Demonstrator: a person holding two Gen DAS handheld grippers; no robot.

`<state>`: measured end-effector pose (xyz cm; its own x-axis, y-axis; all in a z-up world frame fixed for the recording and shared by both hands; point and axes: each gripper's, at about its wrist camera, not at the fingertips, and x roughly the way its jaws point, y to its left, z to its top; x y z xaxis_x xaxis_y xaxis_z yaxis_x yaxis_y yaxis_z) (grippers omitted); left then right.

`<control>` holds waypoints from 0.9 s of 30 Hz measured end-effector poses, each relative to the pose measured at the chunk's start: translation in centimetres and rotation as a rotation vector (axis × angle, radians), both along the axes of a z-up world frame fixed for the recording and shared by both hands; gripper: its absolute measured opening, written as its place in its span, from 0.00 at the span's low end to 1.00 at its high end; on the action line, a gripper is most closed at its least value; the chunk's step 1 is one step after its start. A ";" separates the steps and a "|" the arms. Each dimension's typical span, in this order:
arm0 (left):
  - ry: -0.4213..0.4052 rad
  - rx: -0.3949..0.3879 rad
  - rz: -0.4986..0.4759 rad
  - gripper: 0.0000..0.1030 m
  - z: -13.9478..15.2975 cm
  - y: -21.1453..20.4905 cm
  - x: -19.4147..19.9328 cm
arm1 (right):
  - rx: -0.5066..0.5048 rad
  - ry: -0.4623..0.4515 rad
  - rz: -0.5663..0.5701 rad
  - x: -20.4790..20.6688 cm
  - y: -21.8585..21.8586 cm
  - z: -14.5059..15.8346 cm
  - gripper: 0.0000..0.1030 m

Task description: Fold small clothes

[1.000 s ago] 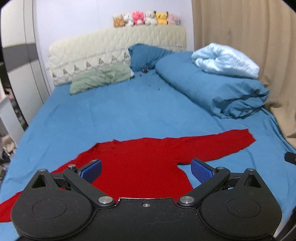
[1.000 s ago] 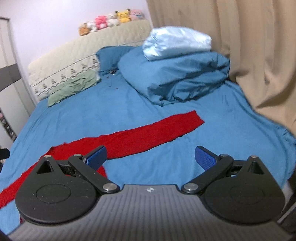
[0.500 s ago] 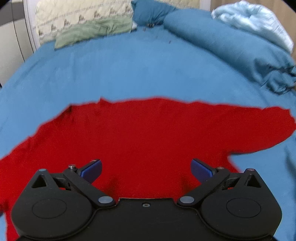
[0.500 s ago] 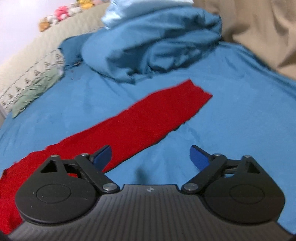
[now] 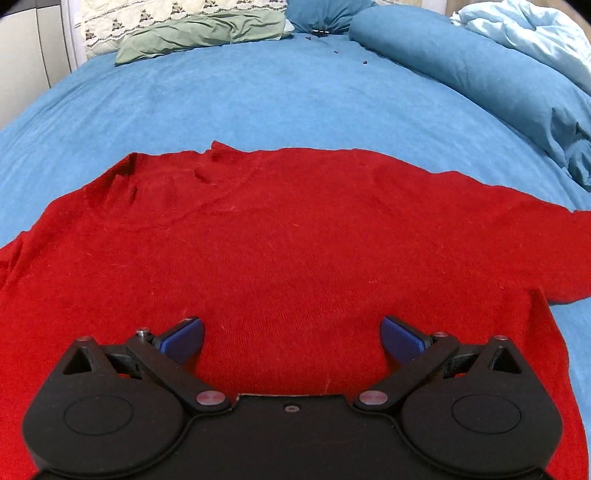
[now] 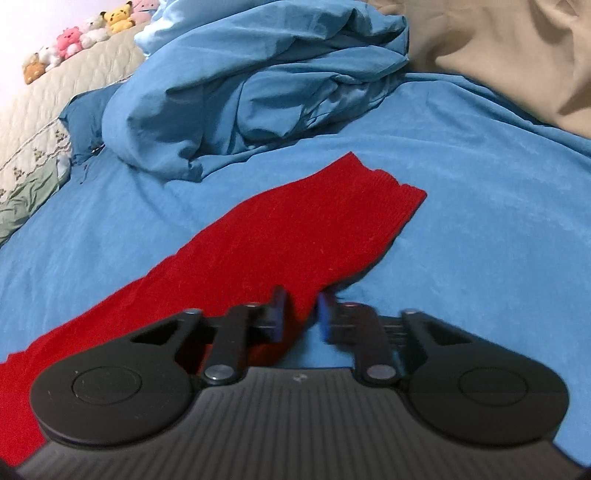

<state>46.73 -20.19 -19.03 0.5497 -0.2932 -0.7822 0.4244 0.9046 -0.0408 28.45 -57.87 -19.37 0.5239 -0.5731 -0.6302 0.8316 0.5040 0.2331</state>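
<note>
A red sweater (image 5: 288, 236) lies spread flat on a bed with a blue sheet (image 5: 236, 96), its body toward the near edge and its sleeves stretched out to either side. The left gripper (image 5: 291, 338) sits low over the sweater's body, its jaws wide apart, with nothing between its blue pads (image 5: 184, 338). Behind the sweater, at the head of the bed, lies a green pillow (image 5: 199, 35), and to the right of it a folded blue duvet (image 5: 480, 74) with a pale blue blanket (image 5: 532, 33) on top.

Further right, one red sleeve (image 6: 295, 236) runs diagonally across the sheet toward the duvet. The right gripper (image 6: 301, 315) is at the sleeve's near edge, its jaws drawn narrow with a fold of the red fabric between them; the fingers are blurred. Small plush toys (image 6: 81, 33) line the top of the headboard, and a beige curtain (image 6: 517, 55) hangs at far right.
</note>
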 end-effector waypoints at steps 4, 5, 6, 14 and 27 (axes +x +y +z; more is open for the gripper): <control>0.001 -0.002 -0.012 1.00 0.7 0.2 0.1 | -0.022 -0.017 0.042 0.5 0.8 1.9 0.19; -0.007 -0.008 -0.005 1.00 1.1 0.6 0.2 | -0.038 -0.043 0.079 0.8 1.4 3.1 0.19; -0.029 -0.012 0.003 1.00 1.7 1.2 0.0 | -0.057 -0.069 0.123 1.2 2.4 4.4 0.19; -0.204 -0.053 0.176 1.00 7.5 8.6 -1.2 | -0.099 -0.342 0.671 8.3 17.7 14.9 0.19; -0.141 -0.022 0.281 1.00 5.9 17.4 -1.9 | 0.003 -0.071 1.135 16.4 38.0 0.5 0.19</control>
